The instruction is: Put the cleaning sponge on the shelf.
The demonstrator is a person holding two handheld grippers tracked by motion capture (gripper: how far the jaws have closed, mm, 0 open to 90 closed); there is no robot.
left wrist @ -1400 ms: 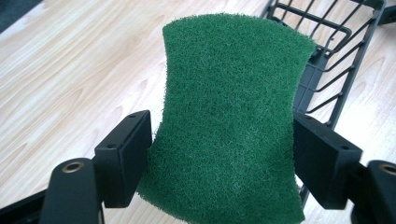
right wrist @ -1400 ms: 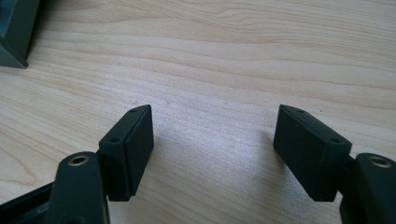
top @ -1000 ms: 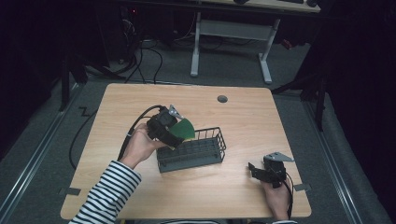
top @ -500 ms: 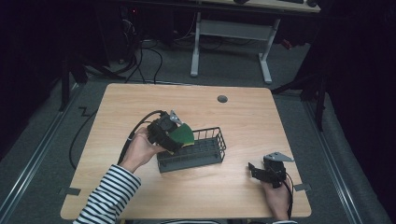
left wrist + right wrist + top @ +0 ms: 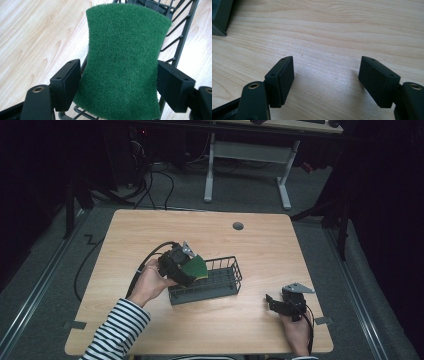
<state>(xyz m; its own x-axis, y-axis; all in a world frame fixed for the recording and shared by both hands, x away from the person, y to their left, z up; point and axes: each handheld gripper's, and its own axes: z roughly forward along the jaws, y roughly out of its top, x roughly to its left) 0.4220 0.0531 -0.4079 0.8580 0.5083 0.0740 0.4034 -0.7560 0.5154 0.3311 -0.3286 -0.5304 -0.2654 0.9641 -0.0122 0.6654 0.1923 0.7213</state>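
Over wire basket (image 5: pixel 220 281), left gripper (image 5: pixel 118 75) clamping green scouring pad (image 5: pixel 125 57) — right gripper (image 5: pixel 325 77) agape

You have no text, label, brand, number or sign to read anywhere here, neither on the wire basket (image 5: pixel 210 281) nor on anything lying around it.

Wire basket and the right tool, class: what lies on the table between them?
Bare wood only. In the high view, the table is empty between the wire basket and the right tool; the right gripper view shows the same.
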